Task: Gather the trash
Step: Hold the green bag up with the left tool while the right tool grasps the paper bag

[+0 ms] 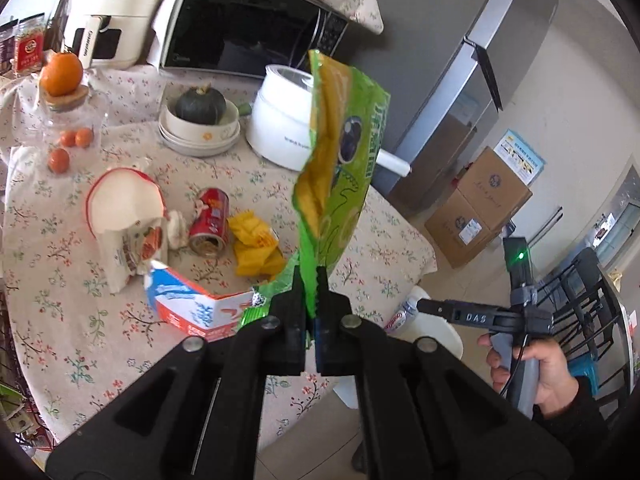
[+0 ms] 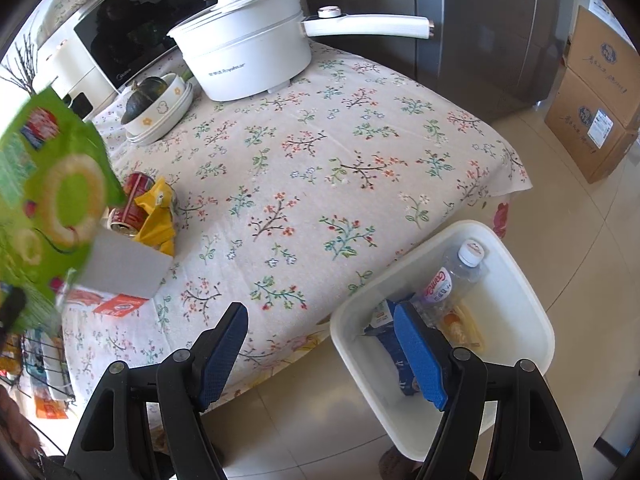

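Left claw (image 1: 308, 280) is clamping the lower edge of a green snack bag (image 1: 340, 152), jaws closed tight on the foil; the bag is standing up from the claw, clear of the worktop (image 2: 340, 152), and is showing blurred at the left edge of the right wrist view. Right claw (image 2: 328, 344) is sitting wide with nothing between its blue pads (image 2: 420, 356), pointing down over the worktop edge and the white bin (image 2: 532, 320) on the floor beside it. The bin is already holding a clear bottle (image 2: 448, 284), a dark blue wrapper (image 2: 394, 348) and an orange-yellow packet. On the worktop are lying a red can (image 1: 210, 222), a yellow wrapper (image 1: 256, 248), a torn paper cup (image 1: 124, 216) and a blue-and-red carton (image 1: 192, 306). Behind them are sitting a white pot (image 2: 244, 52), a microwave (image 1: 248, 28) and a squash in stacked bowls (image 1: 200, 120).
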Demonstrator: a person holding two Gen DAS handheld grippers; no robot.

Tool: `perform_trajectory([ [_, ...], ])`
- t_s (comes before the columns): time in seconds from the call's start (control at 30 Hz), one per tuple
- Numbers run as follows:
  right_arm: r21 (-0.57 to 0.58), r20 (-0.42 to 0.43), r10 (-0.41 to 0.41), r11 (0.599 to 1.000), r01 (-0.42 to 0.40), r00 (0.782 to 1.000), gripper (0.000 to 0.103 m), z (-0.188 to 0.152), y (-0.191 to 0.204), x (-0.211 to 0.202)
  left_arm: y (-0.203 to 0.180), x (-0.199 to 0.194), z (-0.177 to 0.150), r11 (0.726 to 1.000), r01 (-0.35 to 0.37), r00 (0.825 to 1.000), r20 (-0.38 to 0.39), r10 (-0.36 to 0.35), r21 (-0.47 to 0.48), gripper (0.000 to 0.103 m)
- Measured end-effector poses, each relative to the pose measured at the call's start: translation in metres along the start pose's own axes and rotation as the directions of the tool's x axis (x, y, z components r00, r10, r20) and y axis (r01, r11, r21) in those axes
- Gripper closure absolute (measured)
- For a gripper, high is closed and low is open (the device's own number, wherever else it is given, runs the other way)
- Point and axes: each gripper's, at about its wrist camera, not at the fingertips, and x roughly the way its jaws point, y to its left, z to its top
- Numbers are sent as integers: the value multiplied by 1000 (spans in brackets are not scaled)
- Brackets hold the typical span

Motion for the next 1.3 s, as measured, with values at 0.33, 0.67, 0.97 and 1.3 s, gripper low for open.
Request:
perform_trajectory([
  [0.33,-68,0,110,992,-110,994,26,12,77,5,45,-42,15,976,-211,970,114,216,-59,100],
  [0.67,23,3,264,964,-264,964,26,27,143,7,91,-53,7,931,-357,926,102,363,-70,100],
  [0.97,83,-70,269,961,-263,961,34,30,164,51,104,-49,0,921,-376,923,52,382,-97,100],
  [1.3,11,-110,338,941,-339,935,99,6,151,45,97,-48,-4,928,-365,928,46,369,-76,100],
])
